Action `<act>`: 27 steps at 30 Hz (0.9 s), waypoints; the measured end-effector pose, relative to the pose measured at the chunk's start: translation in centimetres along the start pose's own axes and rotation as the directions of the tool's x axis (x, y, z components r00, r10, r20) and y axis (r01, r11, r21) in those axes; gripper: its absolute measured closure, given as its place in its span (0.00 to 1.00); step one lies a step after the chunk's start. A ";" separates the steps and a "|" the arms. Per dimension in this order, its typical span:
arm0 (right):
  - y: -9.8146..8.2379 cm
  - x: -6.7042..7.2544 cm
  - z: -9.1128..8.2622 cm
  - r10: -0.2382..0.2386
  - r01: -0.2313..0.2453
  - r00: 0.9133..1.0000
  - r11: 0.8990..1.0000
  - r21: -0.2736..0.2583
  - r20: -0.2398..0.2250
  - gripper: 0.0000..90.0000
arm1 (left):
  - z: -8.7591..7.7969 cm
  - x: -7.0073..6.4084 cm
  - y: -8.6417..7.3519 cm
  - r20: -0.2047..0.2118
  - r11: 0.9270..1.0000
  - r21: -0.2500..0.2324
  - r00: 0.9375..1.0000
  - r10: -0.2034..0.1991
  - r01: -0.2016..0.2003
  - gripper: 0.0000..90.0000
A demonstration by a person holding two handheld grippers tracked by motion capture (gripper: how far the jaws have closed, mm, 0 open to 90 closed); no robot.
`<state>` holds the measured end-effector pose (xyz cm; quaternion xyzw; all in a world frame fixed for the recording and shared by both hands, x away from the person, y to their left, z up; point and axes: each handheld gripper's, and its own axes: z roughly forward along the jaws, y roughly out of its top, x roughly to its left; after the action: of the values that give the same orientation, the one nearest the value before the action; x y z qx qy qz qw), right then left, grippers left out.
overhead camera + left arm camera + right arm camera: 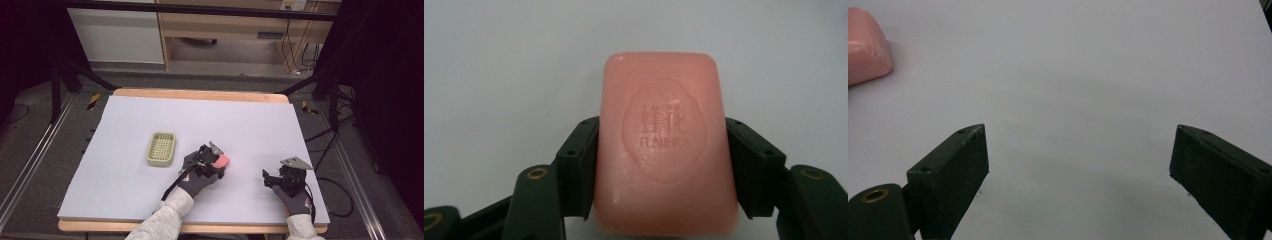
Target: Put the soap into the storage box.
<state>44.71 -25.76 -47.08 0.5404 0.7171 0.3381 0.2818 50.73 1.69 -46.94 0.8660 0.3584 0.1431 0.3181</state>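
While I look down from the high view, I see my left tongs (220, 165) near the middle of the bench (125, 200), closed around a pink soap bar (222, 161) that sits on the pale bench sheet. To the left of that hand, a little apart, lies a pale green slotted soap dish (161, 148), lying flat on the sheet. My right tongs (268, 178) rest near the right near corner of the bench, well apart from the soap, with a grey plate (296, 163) on top and a gloved hand (294, 199) behind them

From the left gripper view, the soap bar (666, 145) fills the gap between my two black jaws, which press against its long sides about halfway along; its embossed face with lettering points up at the camera, and the white sheet lies beyond it

From the right gripper view, my jaws stand wide apart with nothing between them, bare sheet showing through the gap. A rounded corner of the soap bar (865, 47) shows at the far left edge, well clear of the jaws
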 end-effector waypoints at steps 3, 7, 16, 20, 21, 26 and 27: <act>0.0 0.0 0.0 0.002 -0.002 1.000 1.000 0.000 0.001 0.10 | -0.5 0.2 0.0 0.002 1.000 -0.005 1.000 0.001 -0.001 0.41; 0.0 0.0 0.0 0.002 -0.002 1.000 1.000 0.001 0.002 0.10 | -1.3 0.3 0.0 0.008 1.000 -0.020 1.000 0.001 -0.001 0.41; 0.0 0.0 -0.1 0.002 -0.002 1.000 1.000 -0.001 0.006 0.10 | -3.1 0.6 -0.4 0.016 0.999 -0.034 1.000 0.011 -0.010 0.41; 0.0 0.1 0.0 0.003 -0.003 1.000 1.000 -0.004 0.007 0.10 | -3.8 0.9 -0.6 0.014 0.999 -0.046 1.000 0.006 -0.005 0.41; 0.0 0.0 0.0 0.001 -0.001 1.000 1.000 -0.004 0.007 0.10 | -4.0 1.0 -0.6 0.015 0.999 -0.047 1.000 0.004 -0.003 0.41; 0.0 0.0 -0.1 0.002 -0.002 1.000 1.000 -0.004 0.010 0.10 | -4.9 1.6 -1.0 0.017 0.999 -0.053 1.000 -0.002 0.003 0.41; 0.0 0.0 -0.1 0.002 -0.002 1.000 1.000 -0.004 0.010 0.10 | -5.0 1.7 -1.0 0.015 0.998 -0.055 1.000 -0.006 0.006 0.41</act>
<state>44.63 -25.78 -47.07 0.5423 0.7144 0.3372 0.2862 48.99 5.74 -43.78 0.8568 0.3546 0.1456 0.3449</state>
